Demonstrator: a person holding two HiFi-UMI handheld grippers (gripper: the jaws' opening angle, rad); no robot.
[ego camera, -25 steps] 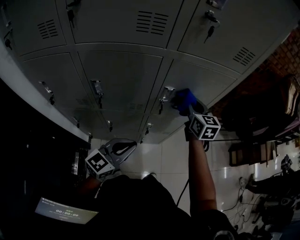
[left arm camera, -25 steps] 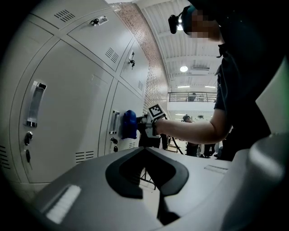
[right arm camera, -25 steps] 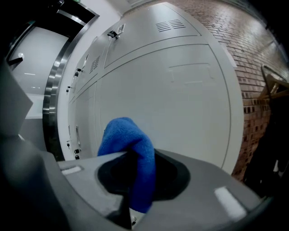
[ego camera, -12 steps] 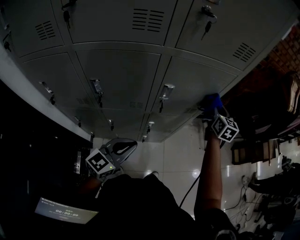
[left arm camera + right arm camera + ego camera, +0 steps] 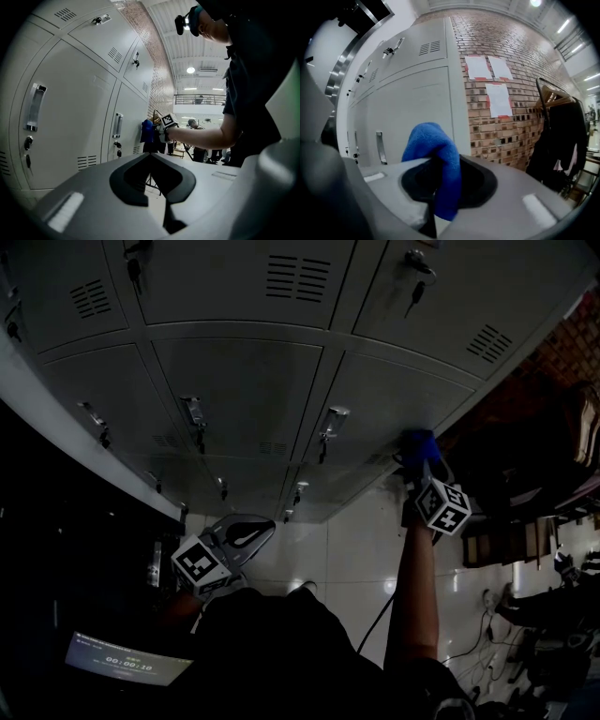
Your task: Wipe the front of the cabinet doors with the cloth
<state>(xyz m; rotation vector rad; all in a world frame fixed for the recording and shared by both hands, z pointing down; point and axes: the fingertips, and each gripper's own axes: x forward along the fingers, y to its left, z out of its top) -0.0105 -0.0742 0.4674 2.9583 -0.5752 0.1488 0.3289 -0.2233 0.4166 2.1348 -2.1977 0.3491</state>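
Observation:
A blue cloth [image 5: 436, 159] is pinched in my right gripper [image 5: 440, 187], folded over its jaws. In the head view the blue cloth [image 5: 419, 446] presses on the right edge of a grey cabinet door [image 5: 394, 399], with my right gripper [image 5: 424, 465] behind it on an outstretched arm. The blue cloth [image 5: 147, 131] also shows against the door in the left gripper view. My left gripper [image 5: 246, 532] hangs low in front of my body, away from the doors; its jaws are closed and hold nothing [image 5: 157, 161].
Door handles [image 5: 335, 420] and keys [image 5: 416, 292] stick out from the locker fronts. A brick wall [image 5: 506, 79] with paper sheets stands right of the cabinets. A coat rack [image 5: 562, 136] with dark clothes is close by on the right. A screen [image 5: 127, 664] glows at lower left.
My right gripper swept the cloth rightward across the door, from beside the handle to the door's right edge, then settled slightly lower. The left gripper stayed put.

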